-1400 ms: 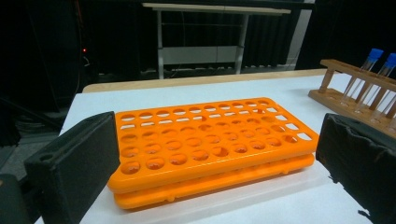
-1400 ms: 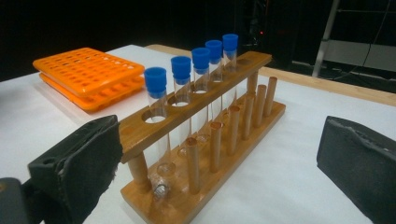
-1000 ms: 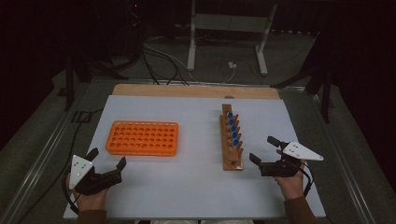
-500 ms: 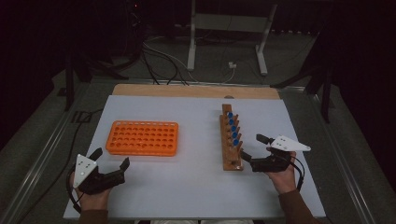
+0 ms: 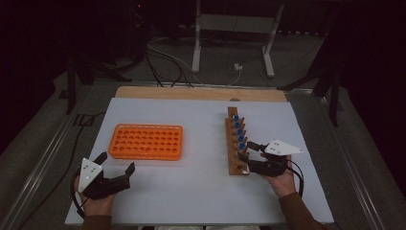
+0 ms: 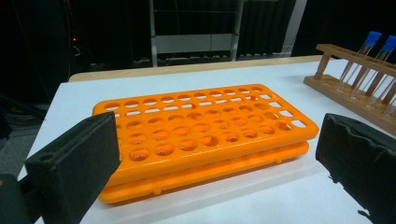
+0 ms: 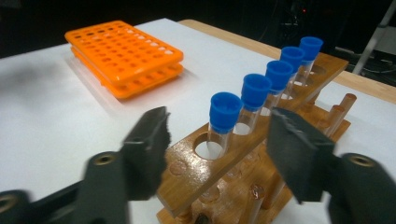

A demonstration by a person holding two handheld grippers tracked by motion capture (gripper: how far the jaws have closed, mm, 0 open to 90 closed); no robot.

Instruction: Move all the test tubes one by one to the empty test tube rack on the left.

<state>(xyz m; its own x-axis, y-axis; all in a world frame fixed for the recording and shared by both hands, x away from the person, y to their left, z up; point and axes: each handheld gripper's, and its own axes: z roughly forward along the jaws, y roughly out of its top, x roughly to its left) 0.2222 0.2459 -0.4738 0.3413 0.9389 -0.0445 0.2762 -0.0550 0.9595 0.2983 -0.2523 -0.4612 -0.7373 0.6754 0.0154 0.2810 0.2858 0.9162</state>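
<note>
Straddling nearest blue-capped tube [image 7: 224, 112], right claw [image 7: 217, 154] closing, untouching, wooden rack [image 7: 280, 116], orange rack [image 7: 123, 56] apart

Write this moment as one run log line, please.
right gripper: closing around nearest blue-capped tube, no contact | left gripper: open | orange rack: empty

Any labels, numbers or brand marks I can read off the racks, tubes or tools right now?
None can be read.
Orange rack: plain holes, no lettering or numbers visible.
Wooden rack: bare wood, no marks.
Tubes: plain blue caps, no labels to be seen.
Left tool and right tool: no print; the grey plates look blank.
</note>
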